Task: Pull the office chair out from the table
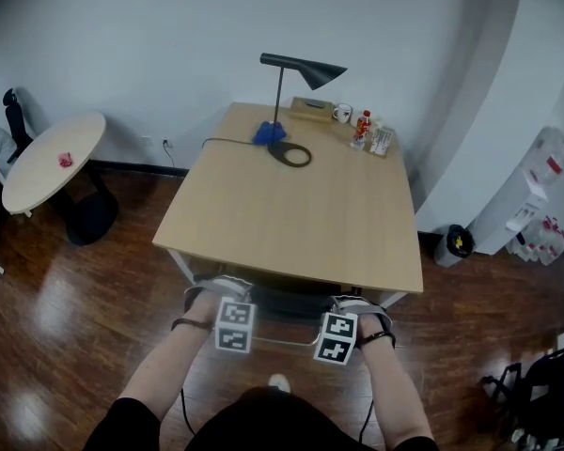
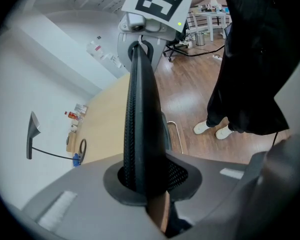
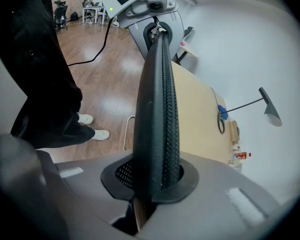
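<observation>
The office chair (image 1: 284, 306) is tucked under the near edge of the wooden table (image 1: 291, 224); only its dark backrest top shows in the head view. My left gripper (image 1: 216, 287) and right gripper (image 1: 353, 303) sit on that top edge, one at each end. In the left gripper view the black mesh backrest rim (image 2: 140, 119) runs up between the grey jaws, and my left gripper (image 2: 146, 186) is shut on it. The right gripper view shows the same rim (image 3: 159, 119) clamped by my right gripper (image 3: 151, 186).
A black desk lamp (image 1: 296, 69), a blue object (image 1: 269, 133), a mug and bottles stand at the table's far end. A round white table (image 1: 52, 158) is at the left, a water dispenser (image 1: 528, 200) and bin (image 1: 456, 242) at the right. Wood floor lies behind me.
</observation>
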A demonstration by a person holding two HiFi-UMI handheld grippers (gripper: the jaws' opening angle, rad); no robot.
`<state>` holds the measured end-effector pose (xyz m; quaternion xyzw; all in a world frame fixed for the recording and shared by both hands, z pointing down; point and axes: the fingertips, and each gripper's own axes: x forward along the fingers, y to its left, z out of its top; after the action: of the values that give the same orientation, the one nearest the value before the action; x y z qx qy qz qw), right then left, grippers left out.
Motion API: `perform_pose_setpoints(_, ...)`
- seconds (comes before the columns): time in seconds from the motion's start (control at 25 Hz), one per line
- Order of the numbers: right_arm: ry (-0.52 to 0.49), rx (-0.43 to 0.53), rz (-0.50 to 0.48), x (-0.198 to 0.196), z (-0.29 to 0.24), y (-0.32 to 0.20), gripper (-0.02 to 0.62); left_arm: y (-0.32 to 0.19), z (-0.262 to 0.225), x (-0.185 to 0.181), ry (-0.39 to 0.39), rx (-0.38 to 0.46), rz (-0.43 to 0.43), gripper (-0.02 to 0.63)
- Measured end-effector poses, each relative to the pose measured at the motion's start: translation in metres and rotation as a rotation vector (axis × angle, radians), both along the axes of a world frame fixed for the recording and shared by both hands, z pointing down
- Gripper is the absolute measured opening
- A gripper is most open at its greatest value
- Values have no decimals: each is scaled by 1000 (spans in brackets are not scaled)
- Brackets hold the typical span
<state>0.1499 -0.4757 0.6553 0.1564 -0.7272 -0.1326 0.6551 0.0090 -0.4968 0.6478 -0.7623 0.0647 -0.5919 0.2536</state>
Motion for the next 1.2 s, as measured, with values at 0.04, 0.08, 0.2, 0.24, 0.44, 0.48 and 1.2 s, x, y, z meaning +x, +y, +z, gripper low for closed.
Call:
perform_pose_setpoints(0.04, 2, 1, 2, 0, 0, 1, 49, 0, 1, -1, -2, -2, 0, 51)
perform_pose_setpoints(0.08, 5, -1, 6, 0, 1, 2, 46, 1, 1, -1, -2, -5, 2, 49)
perform_pose_setpoints(0.2, 5, -11, 15, -1, 0, 8, 43, 5, 1, -1, -6, -21, 10, 48)
perform_pose_setpoints(0.24, 3, -13, 17, -1, 0, 10, 43, 7, 1, -1, -9, -26, 12, 48)
perform_pose_setpoints(0.44, -5, -19, 24, -3, -2, 20, 43, 16, -1, -2, -15, -39, 18, 48)
perform_pose_setpoints(0.48, -6, -21, 24, -3, -2, 23, 43, 19, -1, -2, -16, -41, 17, 48)
perform_pose_setpoints(1.2, -4, -47, 30, -14, -4, 85, 44, 83, -3, -14, -12, -57, 16, 46)
